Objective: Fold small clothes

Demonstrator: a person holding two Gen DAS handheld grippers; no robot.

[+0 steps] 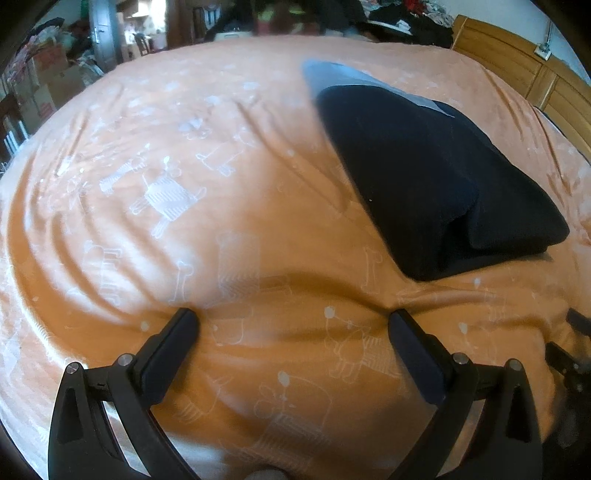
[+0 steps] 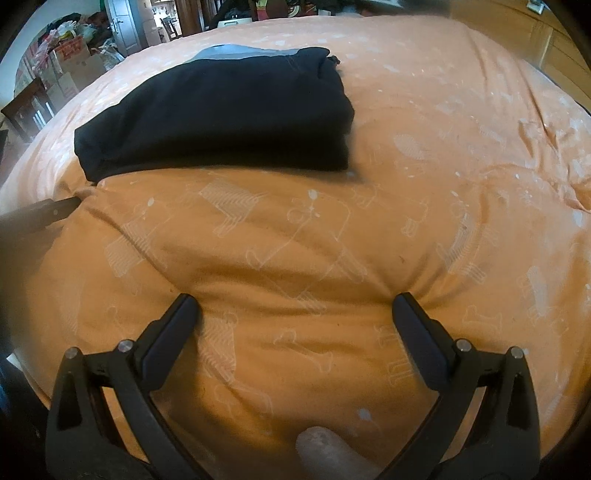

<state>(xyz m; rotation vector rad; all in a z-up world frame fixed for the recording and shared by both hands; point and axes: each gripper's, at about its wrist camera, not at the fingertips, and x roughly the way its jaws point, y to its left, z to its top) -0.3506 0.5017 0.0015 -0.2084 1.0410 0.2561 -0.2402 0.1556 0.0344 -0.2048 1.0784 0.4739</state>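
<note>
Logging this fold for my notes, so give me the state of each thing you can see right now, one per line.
Dark garment: folded into a compact bundle, lying on the bed, grey panel showing at its far edge.
Orange bedsheet: spread out, wrinkled.
Left gripper: open, empty, fingertips on sheet.
Right gripper: open, empty, fingertips on sheet.

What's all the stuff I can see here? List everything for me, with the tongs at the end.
folded garment: one, dark navy with a grey panel at its far end, lying on the bed ahead of both tongs.
bedspread: one, orange with white cartoon prints, wrinkled, covering the bed.
headboard: one, light wood, far right.
cardboard boxes: several, brown, stacked beyond the bed on the left.
door: one, pale, background.
left tongs: one, black, open, empty, over the bedspread.
right tongs: one, black, open, empty.
</note>
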